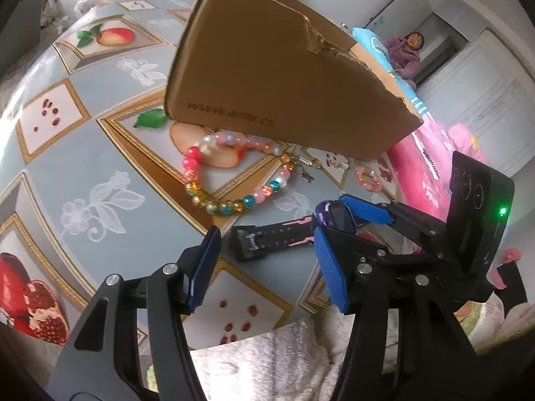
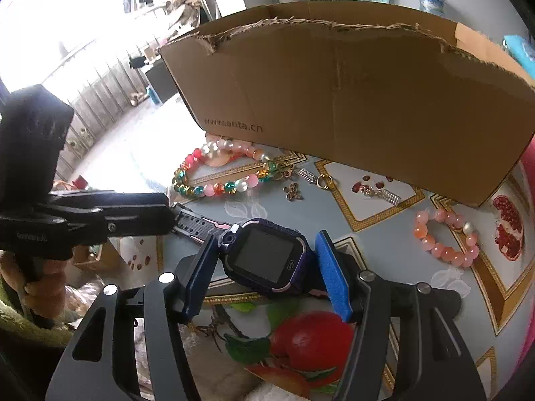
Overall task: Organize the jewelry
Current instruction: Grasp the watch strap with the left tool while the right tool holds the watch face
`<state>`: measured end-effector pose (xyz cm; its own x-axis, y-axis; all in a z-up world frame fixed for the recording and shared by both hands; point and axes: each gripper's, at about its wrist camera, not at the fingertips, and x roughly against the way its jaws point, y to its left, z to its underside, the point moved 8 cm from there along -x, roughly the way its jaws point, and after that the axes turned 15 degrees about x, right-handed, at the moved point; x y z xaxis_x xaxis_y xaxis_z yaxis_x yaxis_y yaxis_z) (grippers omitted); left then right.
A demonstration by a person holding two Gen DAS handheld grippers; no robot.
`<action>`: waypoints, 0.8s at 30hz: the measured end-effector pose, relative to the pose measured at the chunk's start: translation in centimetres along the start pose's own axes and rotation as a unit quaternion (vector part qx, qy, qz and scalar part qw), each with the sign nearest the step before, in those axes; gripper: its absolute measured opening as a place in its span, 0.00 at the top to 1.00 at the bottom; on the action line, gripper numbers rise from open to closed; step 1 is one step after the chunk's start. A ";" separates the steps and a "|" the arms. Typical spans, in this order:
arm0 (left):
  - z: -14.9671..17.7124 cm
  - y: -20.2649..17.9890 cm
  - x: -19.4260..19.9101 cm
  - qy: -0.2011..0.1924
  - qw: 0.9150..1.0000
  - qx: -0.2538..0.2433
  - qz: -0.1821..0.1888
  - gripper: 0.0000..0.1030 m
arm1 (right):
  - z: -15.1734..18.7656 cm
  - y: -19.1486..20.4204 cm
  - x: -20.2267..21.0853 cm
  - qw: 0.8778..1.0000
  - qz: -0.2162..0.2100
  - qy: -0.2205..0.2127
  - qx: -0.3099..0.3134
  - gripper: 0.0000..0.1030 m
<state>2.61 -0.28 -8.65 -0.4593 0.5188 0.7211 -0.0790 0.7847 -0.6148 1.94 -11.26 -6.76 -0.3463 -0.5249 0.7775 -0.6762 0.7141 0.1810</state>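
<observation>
The watch (image 2: 264, 257) lies near the tabletop's (image 1: 100, 153) front edge, its case pinched between the right gripper's (image 2: 267, 272) pads, while the left gripper (image 1: 264, 264) stands open astride the strap (not pressing it). Behind, the cardboard box (image 2: 351, 100) crowds the beaded bracelet (image 2: 220, 173); its inside is hidden.

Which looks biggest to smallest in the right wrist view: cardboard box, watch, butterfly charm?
1. cardboard box
2. watch, though it sits nearest the camera, which inflates it
3. butterfly charm
</observation>
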 end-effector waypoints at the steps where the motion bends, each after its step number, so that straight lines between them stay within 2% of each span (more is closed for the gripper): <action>1: 0.1 -0.1 -0.2 0.006 1.000 0.005 0.005 0.47 | 0.1 -0.1 0.1 1.000 -0.001 -0.002 -0.001 0.43; 4: -0.2 -0.2 -0.5 0.006 1.000 0.019 0.007 0.47 | 0.3 0.0 0.2 1.000 -0.008 -0.010 -0.006 0.43; 7: -0.6 0.2 -0.3 0.013 0.998 0.057 0.029 0.47 | 0.0 -0.2 -0.1 1.000 -0.012 -0.017 -0.008 0.43; 9: -0.9 0.8 -0.2 0.021 0.994 0.097 0.056 0.47 | 0.1 -0.1 0.0 1.000 -0.014 -0.022 -0.008 0.43; 13: -1.3 2.2 0.2 0.030 0.979 0.173 0.100 0.46 | 0.2 -0.7 0.9 0.999 -0.022 -0.030 -0.010 0.43; 18: -1.6 2.4 0.0 0.042 0.973 0.195 0.112 0.41 | 0.3 -1.1 1.3 0.999 -0.032 -0.041 -0.016 0.43; 20: -1.6 2.1 -0.2 0.059 0.968 0.211 0.125 0.39 | 0.4 -1.1 1.4 0.998 -0.034 -0.045 -0.018 0.43; 24: -1.9 2.1 -0.5 0.062 0.960 0.234 0.139 0.36 | 0.5 -1.3 1.7 0.997 -0.042 -0.052 -0.024 0.43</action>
<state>4.33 1.74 -9.69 -0.4144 0.7452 0.5224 -0.3699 0.3865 -0.8448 1.98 -13.29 -5.99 -0.3573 -0.6271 0.6922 -0.6743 0.6860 0.2734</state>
